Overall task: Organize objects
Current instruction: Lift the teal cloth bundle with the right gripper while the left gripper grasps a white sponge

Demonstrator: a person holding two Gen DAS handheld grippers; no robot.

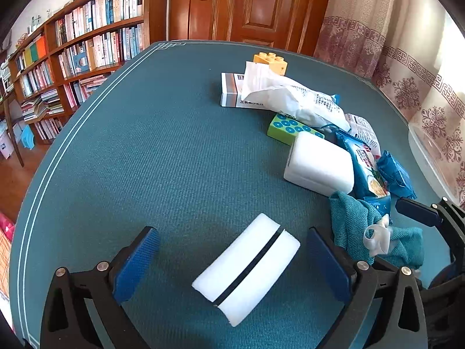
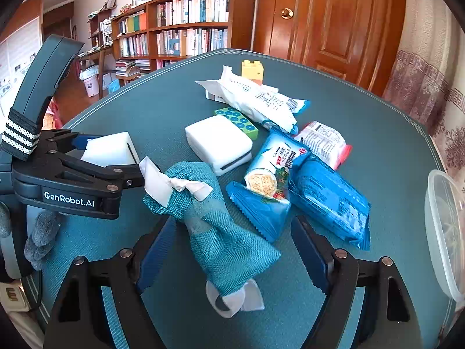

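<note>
Left claw (image 1: 229, 264) sits released, straddling the white sponge (image 1: 247, 269) on the bench (image 1: 162, 151), pads not touching it yet. Right claw (image 2: 232, 258) gapes around the teal pouch (image 2: 215, 221). Looks like the pick-up step; next both need to squeeze, then carry toward the clear tub (image 2: 444, 232) off right.

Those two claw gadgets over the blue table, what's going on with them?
A person is tidying a table with two handheld grippers. The left gripper is open around a white sponge lying flat. The right gripper is open around a teal cloth pouch. Neither is gripped yet. Snack packets and a clear plastic container wait nearby.
</note>
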